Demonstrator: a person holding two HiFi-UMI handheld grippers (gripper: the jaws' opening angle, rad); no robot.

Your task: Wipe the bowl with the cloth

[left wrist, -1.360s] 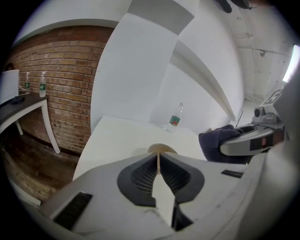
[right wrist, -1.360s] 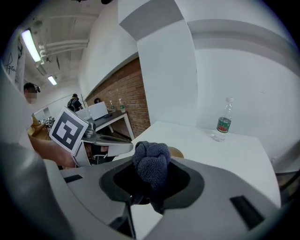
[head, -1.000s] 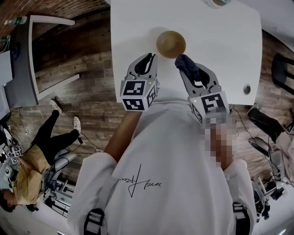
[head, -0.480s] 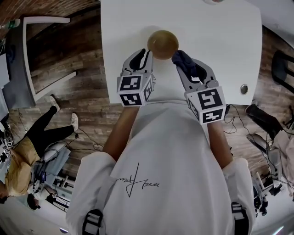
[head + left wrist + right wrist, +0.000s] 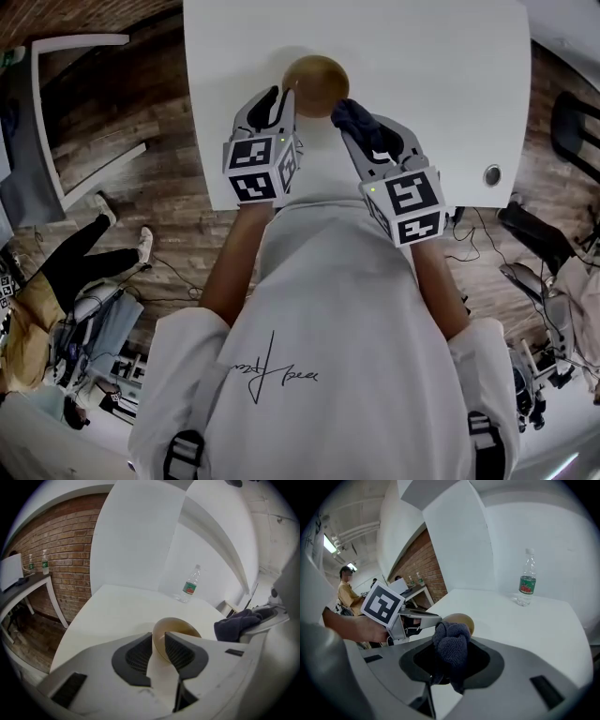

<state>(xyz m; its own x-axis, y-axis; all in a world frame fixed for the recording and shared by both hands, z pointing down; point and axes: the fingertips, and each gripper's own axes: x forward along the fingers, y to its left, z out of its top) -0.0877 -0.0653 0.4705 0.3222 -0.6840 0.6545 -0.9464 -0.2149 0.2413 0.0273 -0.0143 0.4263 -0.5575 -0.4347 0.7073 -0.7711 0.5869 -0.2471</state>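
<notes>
Bowl (image 5: 316, 82) upper centre | left claw (image 5: 158, 645) opening astride rim (likely to steady it) | right claw (image 5: 451, 662) clamps cloth (image 5: 451, 644) for wiping

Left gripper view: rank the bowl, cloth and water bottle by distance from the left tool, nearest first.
1. bowl: straight ahead, with its rim between the opening jaws of the left tool.
2. cloth: off to the right, beside the bowl.
3. water bottle: upright beyond the bowl, on the far side of the table.
</notes>
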